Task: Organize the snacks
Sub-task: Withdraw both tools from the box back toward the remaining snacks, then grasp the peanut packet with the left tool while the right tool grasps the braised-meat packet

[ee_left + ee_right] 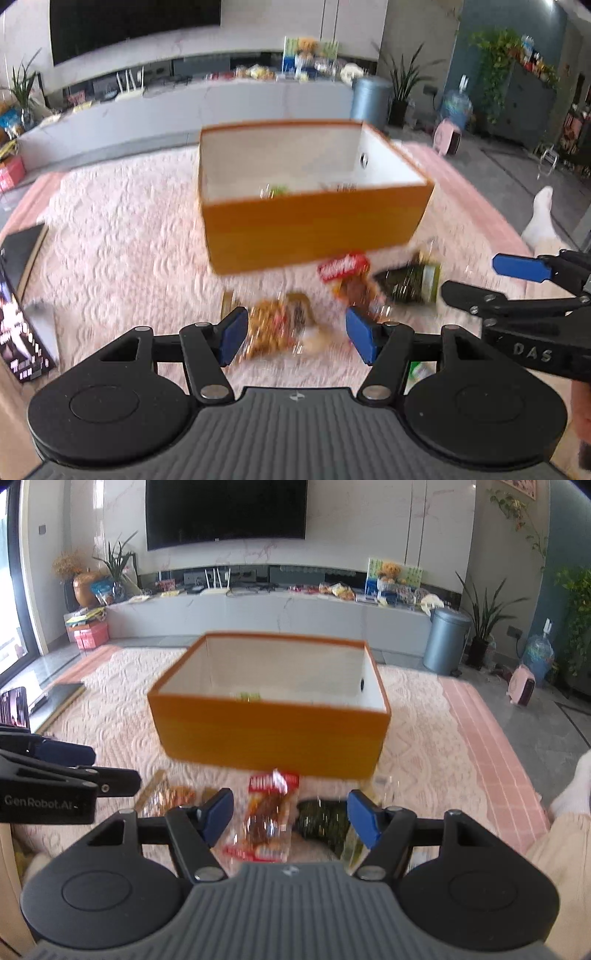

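An open orange box (314,229) with a white inside stands on the pink rug; it also shows in the right wrist view (269,731). A few snack packets lie inside it, mostly hidden. In front of it lie a clear packet of golden snacks (277,328), a red-topped packet (347,280) and a dark green packet (410,284). My left gripper (297,338) is open and empty just above the golden packet. My right gripper (291,818) is open and empty over the red-topped packet (269,812), with the dark green packet (325,821) beside it.
A pink rug (424,738) covers the floor. A phone and a dark board (22,258) lie at the left. A long TV cabinet (258,609), a grey bin (445,638) and plants stand behind. A person's socked foot (541,218) rests at the right.
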